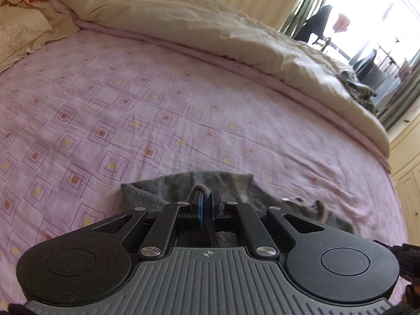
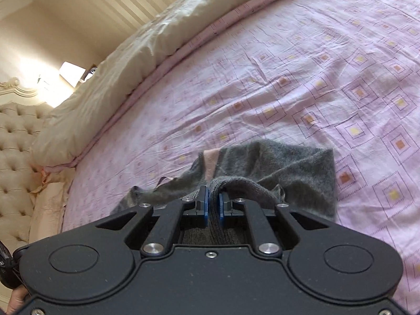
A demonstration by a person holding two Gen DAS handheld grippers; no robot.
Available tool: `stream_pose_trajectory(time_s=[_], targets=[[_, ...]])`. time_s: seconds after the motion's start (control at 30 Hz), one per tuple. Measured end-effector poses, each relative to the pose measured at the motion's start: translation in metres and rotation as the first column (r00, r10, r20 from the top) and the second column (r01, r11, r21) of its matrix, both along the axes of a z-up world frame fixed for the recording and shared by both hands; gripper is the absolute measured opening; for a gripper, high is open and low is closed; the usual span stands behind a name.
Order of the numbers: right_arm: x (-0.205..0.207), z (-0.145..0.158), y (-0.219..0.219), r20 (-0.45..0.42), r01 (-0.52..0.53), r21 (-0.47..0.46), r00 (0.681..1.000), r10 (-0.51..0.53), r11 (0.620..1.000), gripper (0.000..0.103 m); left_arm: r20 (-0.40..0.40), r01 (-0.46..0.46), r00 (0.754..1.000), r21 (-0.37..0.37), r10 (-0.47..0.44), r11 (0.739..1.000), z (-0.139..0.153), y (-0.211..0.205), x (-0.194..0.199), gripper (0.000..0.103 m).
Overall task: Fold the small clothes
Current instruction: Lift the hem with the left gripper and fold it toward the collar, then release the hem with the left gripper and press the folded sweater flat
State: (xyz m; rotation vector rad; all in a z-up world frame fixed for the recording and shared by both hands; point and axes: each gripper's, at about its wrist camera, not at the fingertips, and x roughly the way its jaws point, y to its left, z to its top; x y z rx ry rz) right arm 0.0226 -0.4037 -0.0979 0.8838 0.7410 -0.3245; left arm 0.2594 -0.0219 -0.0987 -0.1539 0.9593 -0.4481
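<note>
Pink patterned bedsheet (image 1: 157, 99) covers the bed, cream duvet (image 1: 183, 18) bunched along its far edge. Small grey knitted garment (image 2: 288, 168) lies near the front edge, pinched by left gripper (image 1: 207, 203) and right gripper (image 2: 213, 204), jaws narrowed on folds.

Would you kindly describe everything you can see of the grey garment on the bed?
The grey garment is small, soft and fuzzy, like knitted wool, with a pale pink band near one edge. It lies crumpled on the pink patterned bedsheet, partly lifted. The left gripper and the right gripper each pinch a fold of its edge. Its exact type is unclear.
</note>
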Motion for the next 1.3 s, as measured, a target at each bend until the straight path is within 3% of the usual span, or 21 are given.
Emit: stream_pose_trajectory(time_s=[0.07,0.1,0.13,0.17,0.2,0.33,0.47,0.63,0.83,1.07,1.23,1.3], targets=[[0.005,-0.005,-0.006,-0.022,0.013,-0.02,1.0,-0.013,1.0,0.023,-0.014,-0.038,0.999,0.014,0.038,0.999,-0.005,-0.002,0.009,0.009],[0.006,-0.006,-0.009,-0.027,0.019,-0.029,0.999,-0.02,0.999,0.028,-0.015,-0.056,0.998,0.014,0.057,0.998,-0.006,-0.001,0.013,0.015],[0.007,-0.005,-0.01,-0.033,0.028,-0.048,0.999,-0.03,0.998,0.035,-0.011,-0.072,0.997,0.017,0.072,0.997,-0.006,-0.001,0.016,0.028],[0.006,-0.004,-0.011,-0.033,0.032,-0.069,0.999,-0.034,0.997,0.05,-0.002,-0.082,0.997,0.02,0.082,0.996,-0.004,-0.001,0.018,0.03],[0.006,-0.001,-0.01,-0.029,0.027,-0.091,0.999,-0.03,0.995,0.055,0.01,-0.079,0.997,0.024,0.079,0.997,-0.001,-0.002,0.018,0.03],[0.007,0.013,0.01,-0.034,-0.079,-0.217,0.997,0.074,0.973,0.055,0.07,0.035,0.997,0.069,-0.039,0.997,0.008,-0.014,0.001,0.034],[0.008,0.014,0.048,-0.074,-0.226,-0.316,0.974,0.213,0.921,0.055,0.113,0.196,0.971,0.147,-0.213,0.97,0.003,-0.032,-0.036,0.038],[0.01,-0.004,0.09,-0.16,-0.384,-0.351,0.923,0.35,0.854,0.054,0.04,0.34,0.934,0.216,-0.356,0.915,-0.028,-0.046,-0.075,0.038],[0.027,-0.028,0.101,-0.248,-0.471,-0.371,0.881,0.403,0.801,0.054,-0.004,0.385,0.917,0.267,-0.399,0.883,-0.056,-0.054,-0.069,0.038],[0.077,-0.031,0.063,-0.306,-0.462,-0.441,0.883,0.355,0.769,0.054,0.038,0.355,0.922,0.308,-0.385,0.882,-0.055,-0.08,-0.001,0.042],[0.095,-0.013,0.026,-0.27,-0.342,-0.451,0.933,0.239,0.824,0.056,0.086,0.229,0.961,0.282,-0.262,0.932,-0.036,-0.086,0.042,0.042],[0.092,-0.005,0.017,-0.231,-0.29,-0.439,0.951,0.205,0.85,0.061,0.097,0.182,0.972,0.276,-0.216,0.944,-0.027,-0.086,0.05,0.042]])
